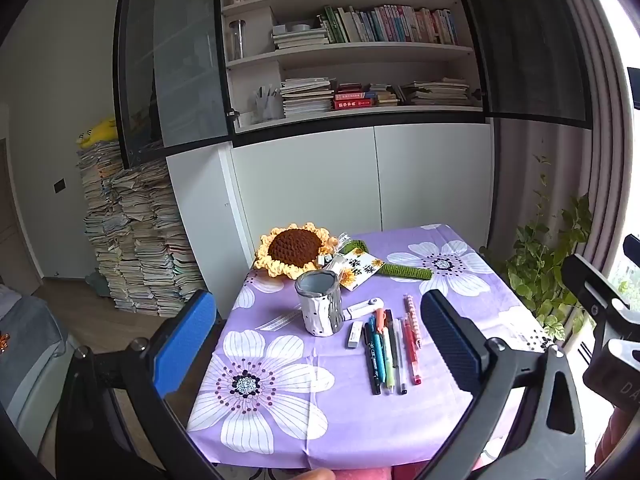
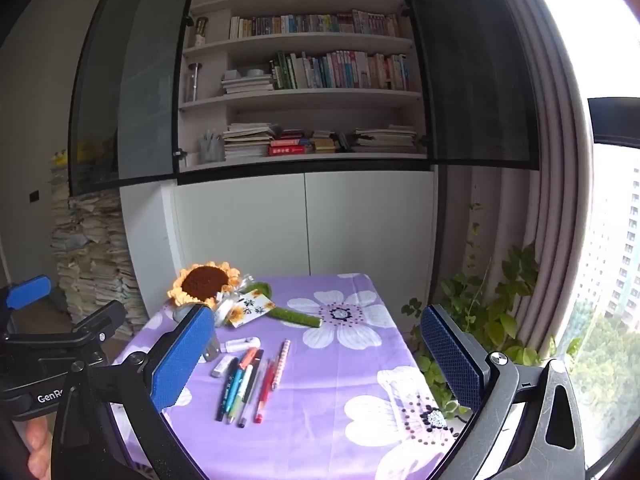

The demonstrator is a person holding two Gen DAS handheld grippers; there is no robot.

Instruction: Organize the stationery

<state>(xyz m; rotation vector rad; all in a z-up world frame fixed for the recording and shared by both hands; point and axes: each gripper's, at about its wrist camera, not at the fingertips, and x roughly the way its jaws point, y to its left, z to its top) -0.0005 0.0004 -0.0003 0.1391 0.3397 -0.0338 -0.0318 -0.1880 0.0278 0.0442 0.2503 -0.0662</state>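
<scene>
A grey pen holder (image 1: 320, 304) stands upright on the purple flowered tablecloth (image 1: 360, 420). To its right lie several pens (image 1: 390, 352) side by side, a white eraser (image 1: 354, 334), a white correction tape (image 1: 362, 307) and a pink dotted pen (image 1: 412, 318). A clear ruler (image 1: 278, 322) lies left of the holder. My left gripper (image 1: 318, 298) hangs open above the near table edge, nothing between its pads. My right gripper (image 2: 316, 312) is open too, short of the pens (image 2: 248, 384) and eraser (image 2: 222, 366). Its left finger hides most of the holder (image 2: 182, 312).
A crochet sunflower (image 1: 296, 248) with a green stem and a printed card (image 1: 360, 268) lie at the table's far side. Behind stands a white cabinet with bookshelves (image 1: 352, 60). Stacked books (image 1: 132, 240) fill the floor at left. A leafy plant (image 1: 548, 272) and curtain are at right.
</scene>
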